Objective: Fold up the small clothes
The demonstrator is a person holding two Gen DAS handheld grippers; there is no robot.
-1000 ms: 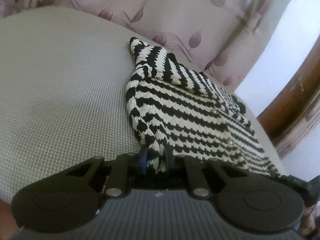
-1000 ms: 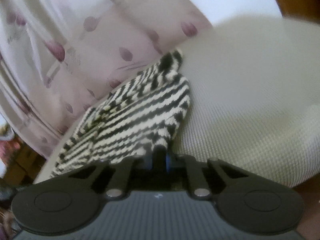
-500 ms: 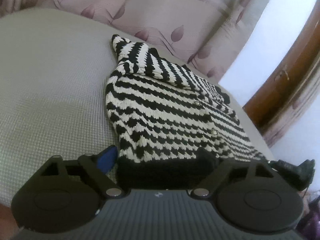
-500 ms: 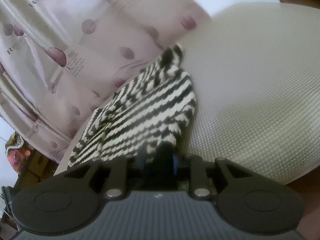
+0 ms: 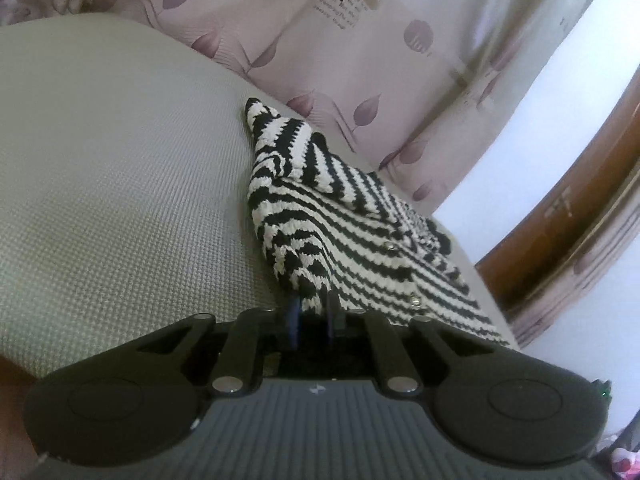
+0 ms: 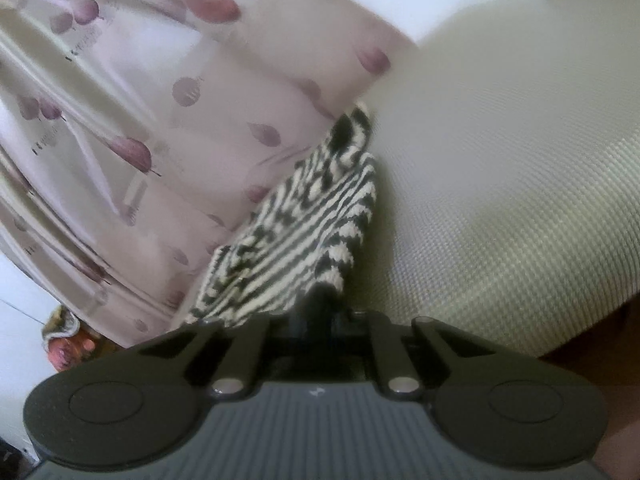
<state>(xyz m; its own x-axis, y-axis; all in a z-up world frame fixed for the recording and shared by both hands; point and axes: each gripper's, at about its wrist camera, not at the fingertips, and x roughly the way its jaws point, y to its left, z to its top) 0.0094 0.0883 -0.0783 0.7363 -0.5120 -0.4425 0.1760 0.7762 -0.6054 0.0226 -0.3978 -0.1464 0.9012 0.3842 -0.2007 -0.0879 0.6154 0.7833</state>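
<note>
Closed again, that left claw (image 5: 313, 309), after gaping half a second ago — now pinching the near hem of the striped knit sweater (image 5: 340, 224). Right claw (image 6: 323, 307) grips another corner. Sweater lies on the grey cushion (image 5: 120, 184), by the curtain (image 5: 360, 40).

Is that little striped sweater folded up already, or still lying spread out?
Mostly spread: the striped sweater lies open, buttons showing, one sleeve tucked over; left tongs and right tongs pinch its hem.

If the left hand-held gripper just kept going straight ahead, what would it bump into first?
The striped sweater: the left hand-held gripper is already shut on its near edge, and the knit stretches ahead along the cushion. Beyond hangs the curtain, though depth is unclear.
</note>
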